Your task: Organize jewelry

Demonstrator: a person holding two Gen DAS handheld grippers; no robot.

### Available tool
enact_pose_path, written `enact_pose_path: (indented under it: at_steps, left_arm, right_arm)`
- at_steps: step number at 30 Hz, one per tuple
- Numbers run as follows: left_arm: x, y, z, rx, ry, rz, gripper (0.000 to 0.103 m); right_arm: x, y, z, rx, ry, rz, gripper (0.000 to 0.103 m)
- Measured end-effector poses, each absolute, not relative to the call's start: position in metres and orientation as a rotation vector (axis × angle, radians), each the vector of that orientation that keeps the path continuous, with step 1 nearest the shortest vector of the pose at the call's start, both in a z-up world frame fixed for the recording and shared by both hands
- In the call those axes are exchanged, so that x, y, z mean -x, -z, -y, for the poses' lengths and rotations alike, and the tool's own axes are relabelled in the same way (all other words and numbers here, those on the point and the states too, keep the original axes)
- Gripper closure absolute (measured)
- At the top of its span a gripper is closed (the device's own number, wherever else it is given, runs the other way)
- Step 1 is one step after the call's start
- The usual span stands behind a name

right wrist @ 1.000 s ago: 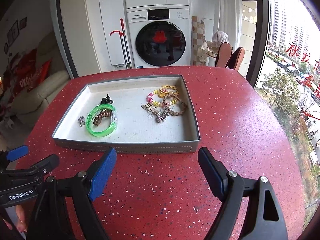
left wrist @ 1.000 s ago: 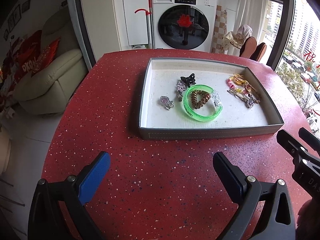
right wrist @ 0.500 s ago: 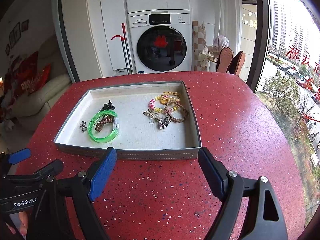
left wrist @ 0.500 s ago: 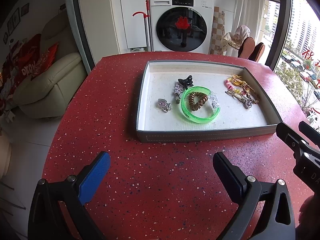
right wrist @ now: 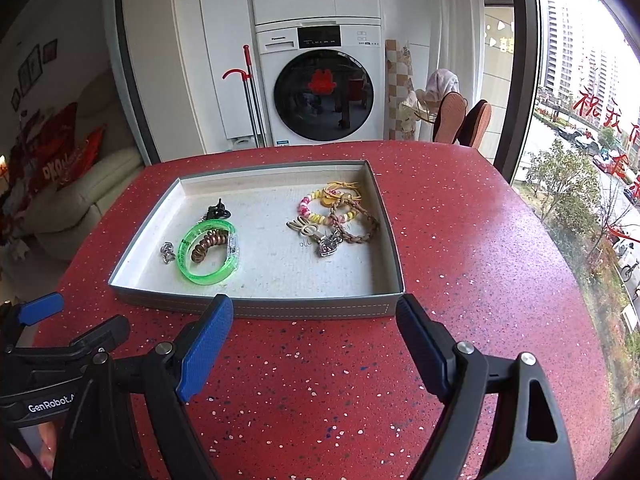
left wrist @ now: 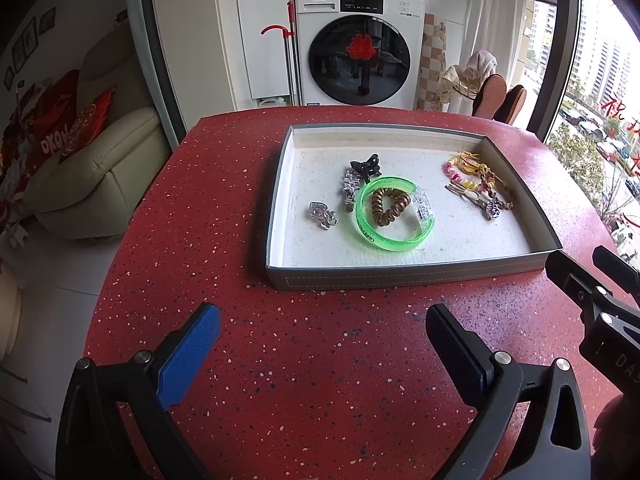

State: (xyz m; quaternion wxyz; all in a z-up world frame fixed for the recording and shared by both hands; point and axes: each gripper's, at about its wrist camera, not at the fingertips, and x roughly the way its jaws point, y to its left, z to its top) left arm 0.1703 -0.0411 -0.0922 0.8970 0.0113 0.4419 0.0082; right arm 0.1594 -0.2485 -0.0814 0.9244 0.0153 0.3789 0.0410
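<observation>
A grey tray (left wrist: 400, 274) (right wrist: 256, 309) with a white floor sits on the red speckled table (left wrist: 304, 376). In it lie a green bangle (left wrist: 394, 242) (right wrist: 208, 278) around a brown coil hair tie (left wrist: 390, 208), a black claw clip (left wrist: 366, 166), a silver clip (left wrist: 351, 190), a small silver charm (left wrist: 322, 215) (right wrist: 167, 251), and at the right a tangle of bead and braided bracelets (left wrist: 478, 186) (right wrist: 340, 216). My left gripper (left wrist: 322, 334) and right gripper (right wrist: 314, 330) are both open and empty, held short of the tray's near wall.
The table's rounded edge drops off at left, right and far sides. A washing machine (left wrist: 360, 48) and a mop stand behind the table, a cream sofa (left wrist: 92, 168) at left, windows at right. The right gripper shows at the left wrist view's right edge (left wrist: 592, 280).
Both grippers have drawn back and risen a little, so the tray sits farther off and higher in both views. Nothing in the tray has moved.
</observation>
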Motion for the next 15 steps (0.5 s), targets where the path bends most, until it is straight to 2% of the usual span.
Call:
enact_pose_path:
  at_steps: [15]
  left_arm:
    - [-0.1708, 0.0926, 0.0423, -0.026, -0.013, -0.914, 0.000]
  right_arm:
    - [-0.1582, 0.0831, 0.2484, -0.031, -0.084, -0.773, 0.017]
